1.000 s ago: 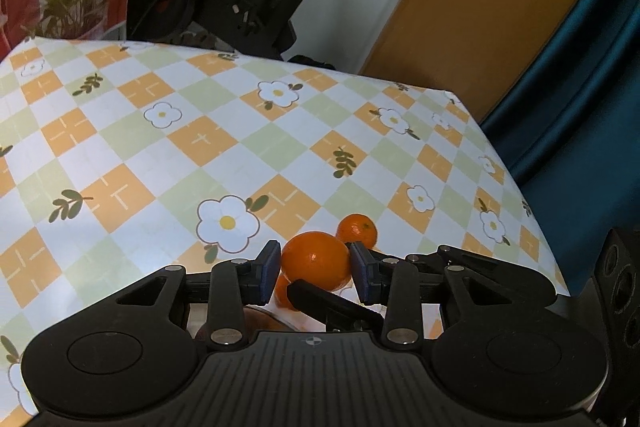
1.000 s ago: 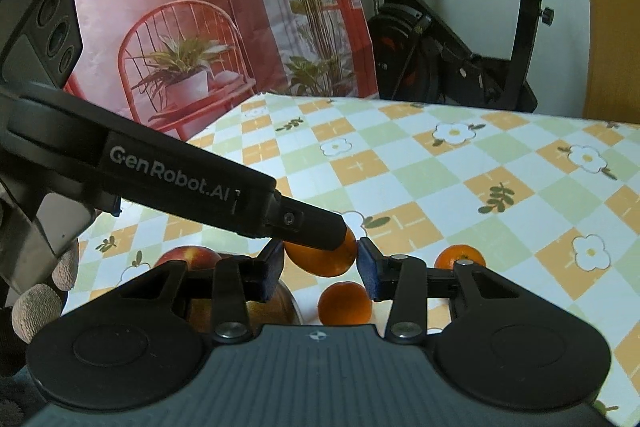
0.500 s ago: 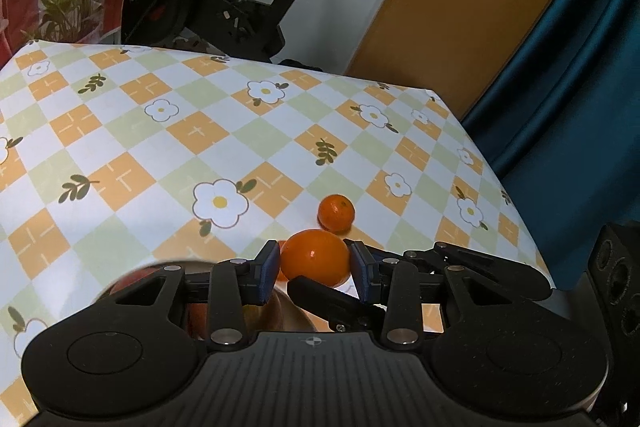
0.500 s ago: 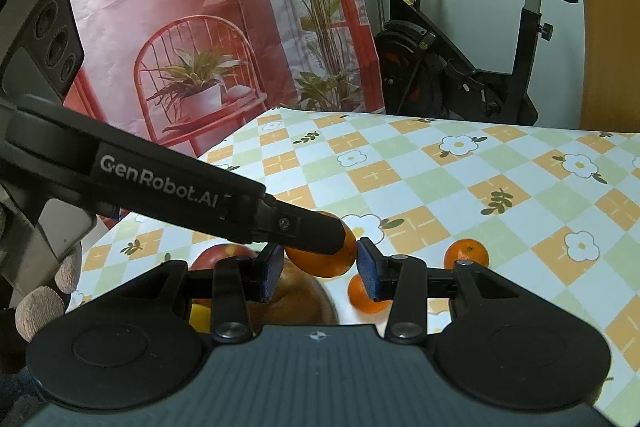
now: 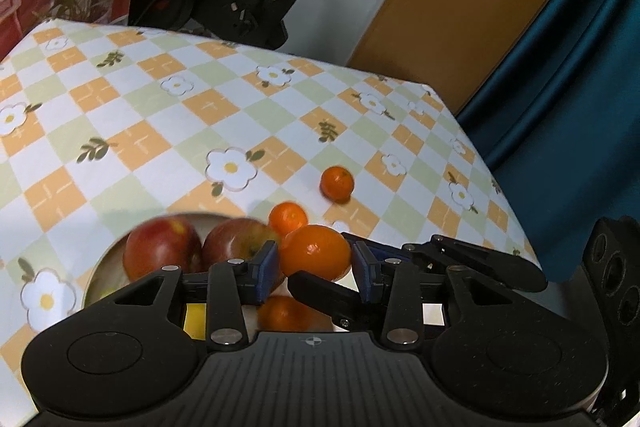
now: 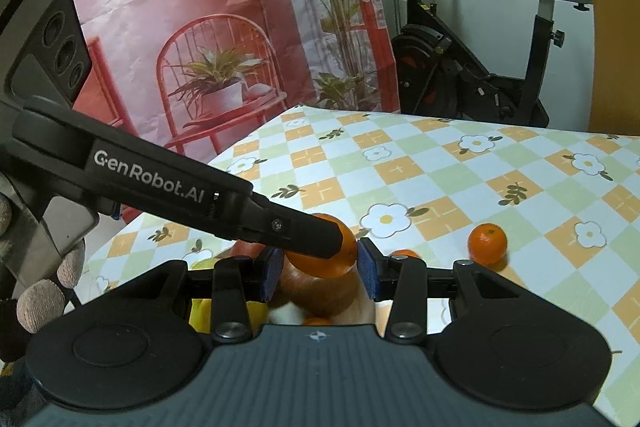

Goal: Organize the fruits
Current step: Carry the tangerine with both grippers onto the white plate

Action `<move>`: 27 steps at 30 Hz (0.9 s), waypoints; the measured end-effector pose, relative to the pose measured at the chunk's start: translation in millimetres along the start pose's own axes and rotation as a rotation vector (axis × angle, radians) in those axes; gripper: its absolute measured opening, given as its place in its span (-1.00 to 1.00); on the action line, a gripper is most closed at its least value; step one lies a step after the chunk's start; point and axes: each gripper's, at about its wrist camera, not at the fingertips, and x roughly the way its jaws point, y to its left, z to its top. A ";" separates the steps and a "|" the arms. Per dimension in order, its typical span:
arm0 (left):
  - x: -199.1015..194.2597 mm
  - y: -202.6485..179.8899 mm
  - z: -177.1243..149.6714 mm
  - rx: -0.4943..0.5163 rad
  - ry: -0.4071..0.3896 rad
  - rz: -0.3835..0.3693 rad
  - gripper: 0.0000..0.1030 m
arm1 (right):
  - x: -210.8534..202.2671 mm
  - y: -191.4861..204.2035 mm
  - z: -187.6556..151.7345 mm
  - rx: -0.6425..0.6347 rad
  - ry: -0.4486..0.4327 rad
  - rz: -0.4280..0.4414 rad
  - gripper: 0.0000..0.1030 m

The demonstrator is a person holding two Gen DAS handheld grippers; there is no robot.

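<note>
The left gripper [image 5: 314, 269] has a large orange [image 5: 316, 251] between its jaws, and the jaws are opening now; the left pad touches the fruit, but on the right side I see a small gap. The right gripper [image 6: 320, 269] is crossed with it around the same orange, jaws only a little spread, and I cannot tell if they press it. Below lies a plate [image 5: 100, 269] with 2 red apples [image 5: 162, 247]. 2 small mandarins [image 5: 337, 182] rest on the tabletop [image 5: 140, 131] near it, the farther one well apart.
</note>
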 end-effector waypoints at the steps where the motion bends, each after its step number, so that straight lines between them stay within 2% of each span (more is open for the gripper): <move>1: 0.2 1.9 -3.5 -0.006 0.005 0.004 -0.17 | 0.6 1.6 -1.2 -0.002 0.005 0.006 -0.16; 14: 8.1 22.4 -27.7 -0.076 0.030 0.037 -0.14 | 16.9 8.9 -21.1 -0.010 0.090 0.054 -0.16; 22: 11.4 16.3 -32.0 -0.027 0.012 0.080 -0.14 | 23.5 8.0 -25.8 0.005 0.108 0.074 -0.16; 27: 11.8 13.9 -34.3 -0.017 -0.005 0.083 -0.04 | 24.2 6.7 -28.4 0.012 0.109 0.074 -0.16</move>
